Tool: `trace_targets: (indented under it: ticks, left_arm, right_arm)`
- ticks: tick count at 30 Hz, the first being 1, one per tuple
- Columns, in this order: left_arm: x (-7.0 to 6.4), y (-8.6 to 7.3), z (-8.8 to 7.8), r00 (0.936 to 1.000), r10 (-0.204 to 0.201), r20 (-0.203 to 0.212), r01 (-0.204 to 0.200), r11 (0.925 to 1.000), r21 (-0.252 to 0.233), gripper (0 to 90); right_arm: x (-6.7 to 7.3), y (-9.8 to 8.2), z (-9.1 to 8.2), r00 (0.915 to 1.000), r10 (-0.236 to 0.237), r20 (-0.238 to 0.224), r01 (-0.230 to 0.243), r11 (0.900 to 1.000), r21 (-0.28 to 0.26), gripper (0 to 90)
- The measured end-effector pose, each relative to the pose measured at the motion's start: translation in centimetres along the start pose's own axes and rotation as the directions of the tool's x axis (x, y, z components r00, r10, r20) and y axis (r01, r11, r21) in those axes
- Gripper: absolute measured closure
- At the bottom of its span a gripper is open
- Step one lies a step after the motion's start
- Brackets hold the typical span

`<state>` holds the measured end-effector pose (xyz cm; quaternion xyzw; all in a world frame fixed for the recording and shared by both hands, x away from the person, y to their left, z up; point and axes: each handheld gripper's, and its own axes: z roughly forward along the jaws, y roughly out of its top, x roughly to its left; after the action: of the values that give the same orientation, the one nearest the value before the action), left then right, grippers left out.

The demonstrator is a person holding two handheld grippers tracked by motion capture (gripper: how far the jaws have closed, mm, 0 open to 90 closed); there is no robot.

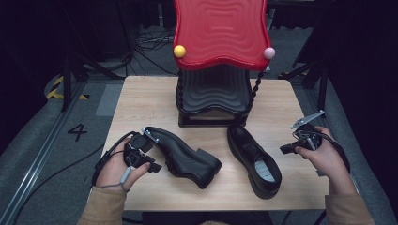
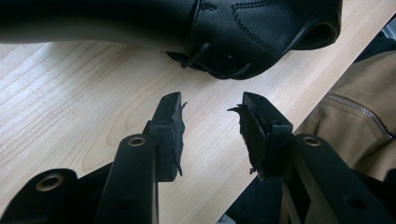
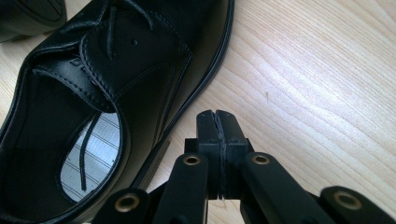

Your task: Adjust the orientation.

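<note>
Two black shoes on the desk, neither yet picked up

The left gripper (image 2: 212,128) has its fingers (image 2: 170,130) spread with nothing between them, aimed at the left shoe (image 1: 180,157), which lies on its side just ahead of it on the desk (image 1: 141,101). The right gripper (image 3: 217,126) has its fingers pressed together, empty, just beside the right shoe (image 1: 256,161), which stands upright with its opening up. A two-tier red and black rack (image 1: 218,33) stands behind both. This looks like the approach before a pickup: next, the left gripper would need to close on the shoe's edge, while the right must open first.
</note>
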<state>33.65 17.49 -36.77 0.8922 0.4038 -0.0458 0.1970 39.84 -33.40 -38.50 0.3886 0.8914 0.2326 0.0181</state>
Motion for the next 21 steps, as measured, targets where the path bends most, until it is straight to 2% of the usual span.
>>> trace_targets:
  ticks: [7,13,15,17,19,20,21]
  left_arm:
    - [-0.4,0.2,-0.2,0.9999,0.014,0.004,-0.013,0.9998,-0.011,59.6]
    - [-0.8,0.7,-0.2,0.9994,0.033,0.014,-0.032,0.9992,-0.023,62.4]
    - [-1.3,1.1,-0.1,0.9985,0.053,0.01,-0.053,0.9984,-0.019,65.0]
    - [-1.7,1.5,0.0,0.9971,0.076,-0.003,-0.077,0.9969,-0.018,70.9]
    - [-2.2,2.0,0.0,0.9948,0.1,-0.016,-0.101,0.9942,-0.036,80.0]
    - [-2.2,2.0,0.0,0.9948,0.1,-0.016,-0.101,0.9942,-0.036,84.6]
    - [-2.6,2.3,0.0,0.9936,0.112,-0.014,-0.113,0.9928,-0.041,84.6]
  right_arm:
    - [0.5,0.1,0.0,0.9995,-0.014,-0.028,0.014,1.0,-0.012,90.0]
    - [0.5,-0.1,0.0,0.9997,-0.01,-0.024,0.01,1.0,-0.013,90.0]
    - [0.5,-0.2,0.0,0.9998,-0.007,-0.021,0.007,1.0,-0.012,90.0]
    - [0.5,-0.2,0.0,0.9998,-0.006,-0.019,0.006,1.0,-0.01,90.0]
    - [0.5,-0.4,0.0,0.9998,-0.004,-0.018,0.004,1.0,-0.008,90.0]
    - [0.5,-0.4,0.0,0.9998,-0.004,-0.018,0.004,1.0,-0.008,90.0]
    - [0.5,-0.5,-0.1,0.9999,0.0,-0.015,0.0,1.0,-0.007,90.0]
